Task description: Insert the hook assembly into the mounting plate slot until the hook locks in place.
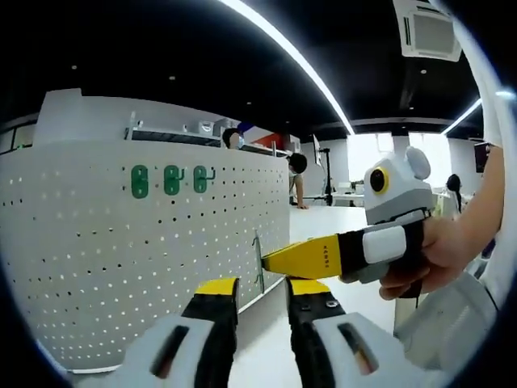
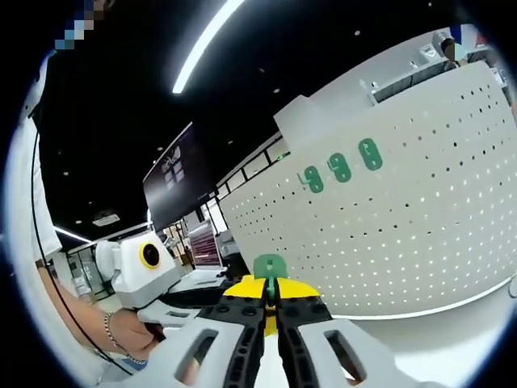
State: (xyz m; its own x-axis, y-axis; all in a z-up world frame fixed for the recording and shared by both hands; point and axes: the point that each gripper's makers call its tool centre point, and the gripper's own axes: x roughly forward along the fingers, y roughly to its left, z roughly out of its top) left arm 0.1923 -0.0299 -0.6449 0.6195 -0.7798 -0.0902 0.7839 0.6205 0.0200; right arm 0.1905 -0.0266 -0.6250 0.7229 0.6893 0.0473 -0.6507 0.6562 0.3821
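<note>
In the right gripper view, the right tongs (image 2: pixel 271 311) are closed on a green hook assembly (image 2: pixel 270 267), whose rounded plate stands upright above the yellow tips, near the white perforated mounting plate (image 2: pixel 420 218). Three more green hooks (image 2: pixel 341 167) sit in a row high on that plate. The left gripper view shows the same hook edge-on, a thin upright strip (image 1: pixel 258 260) at the right tongs' tip (image 1: pixel 275 260), just beside the plate's edge (image 1: pixel 121 267). The left tongs (image 1: pixel 260 297) are open and empty.
</note>
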